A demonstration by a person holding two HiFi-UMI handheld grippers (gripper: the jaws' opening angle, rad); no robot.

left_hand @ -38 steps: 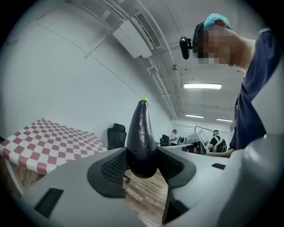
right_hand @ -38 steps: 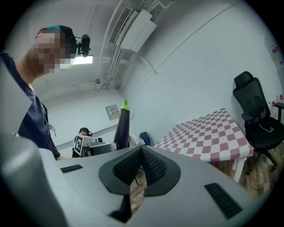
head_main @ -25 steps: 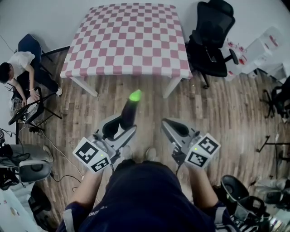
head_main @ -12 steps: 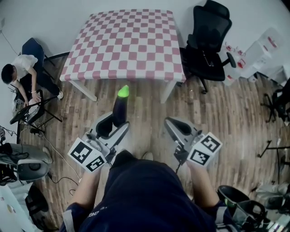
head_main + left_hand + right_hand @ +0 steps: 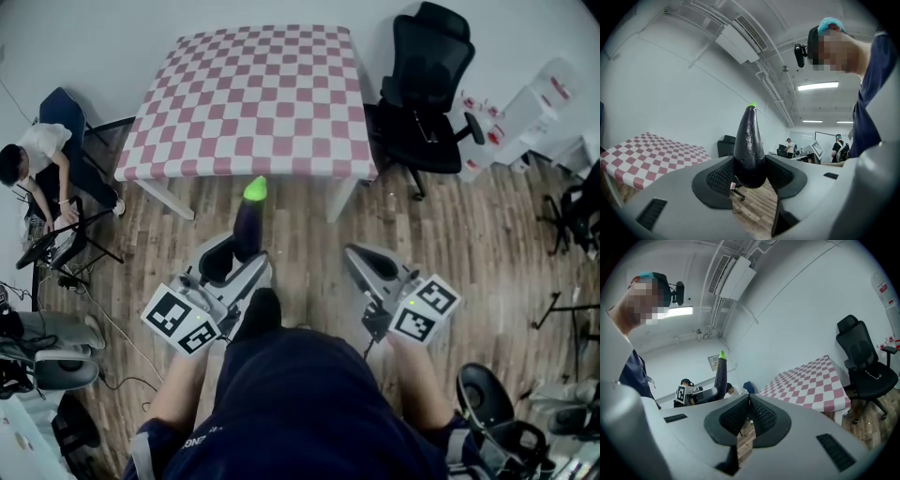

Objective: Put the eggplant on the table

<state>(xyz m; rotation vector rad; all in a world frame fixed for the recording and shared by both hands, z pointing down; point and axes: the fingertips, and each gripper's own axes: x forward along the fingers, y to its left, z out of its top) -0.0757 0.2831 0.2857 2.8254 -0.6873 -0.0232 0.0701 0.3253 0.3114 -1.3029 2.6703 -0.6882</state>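
Purple-black and glossy, the tapered eggplant with the bright green tip [image 5: 247,230] stands upright in the left tongs [image 5: 234,265] in the head view, above the wood-plank floor [image 5: 450,234]. A second ago a wide strip of floor showed between the tip and the pink-and-white chequered worktop [image 5: 253,94]. Now the tip shows just short of the worktop's near edge, so the person has carried it closer. The right tongs [image 5: 367,267] have come forward alongside it.

In the left gripper view the two ribbed pads are clamped on the fat lower end of the eggplant, one on each side. The worktop lies off to the left, with nothing on the part that shows.

In the right gripper view the jaws are pressed together with nothing between them. The worktop stands ahead to the right, beside a black office chair [image 5: 862,362].

As I judge it, the approach is nearly over. What is left is to reach over the edge, lower the eggplant and let go; set down upright on that rounded end, it would probably topple.
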